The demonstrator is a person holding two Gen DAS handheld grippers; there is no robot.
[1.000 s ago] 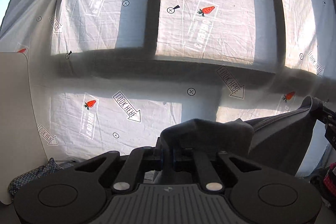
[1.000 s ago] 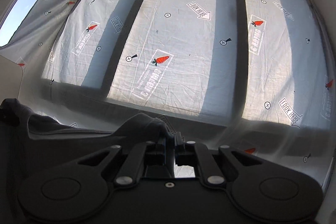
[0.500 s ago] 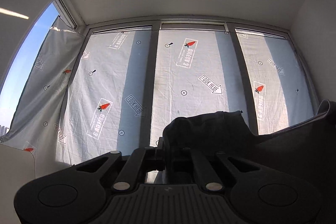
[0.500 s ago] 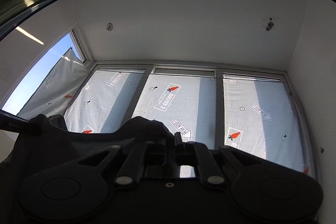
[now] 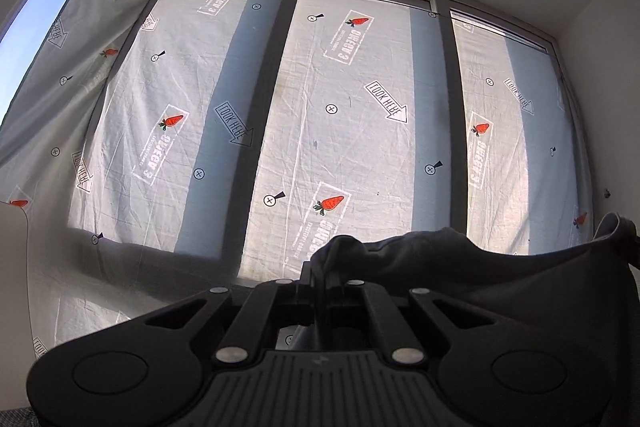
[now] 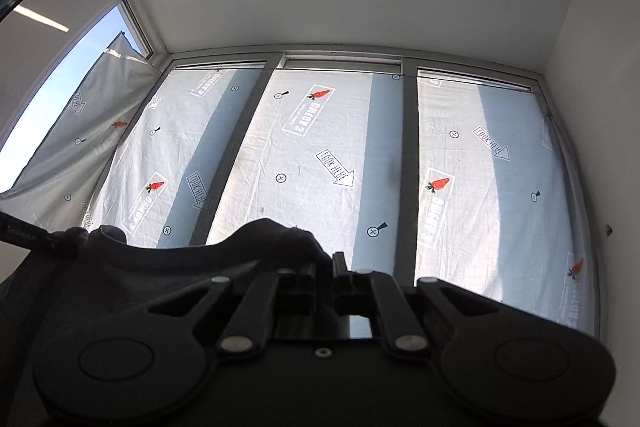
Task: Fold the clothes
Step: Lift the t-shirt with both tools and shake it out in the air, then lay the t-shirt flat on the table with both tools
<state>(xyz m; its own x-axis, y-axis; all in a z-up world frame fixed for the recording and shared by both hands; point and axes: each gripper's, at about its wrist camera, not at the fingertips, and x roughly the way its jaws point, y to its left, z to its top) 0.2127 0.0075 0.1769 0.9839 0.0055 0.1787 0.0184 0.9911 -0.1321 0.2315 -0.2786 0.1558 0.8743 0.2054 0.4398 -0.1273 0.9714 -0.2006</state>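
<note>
Left wrist view tilts lower than half a second ago, less ceiling and more sheeted window, so the lifted garment is probably coming down to lay flat. Left gripper and right gripper both pinch its top edge; no desk visible. Dark grey cloth hangs taut between them, slightly sagging.
</note>
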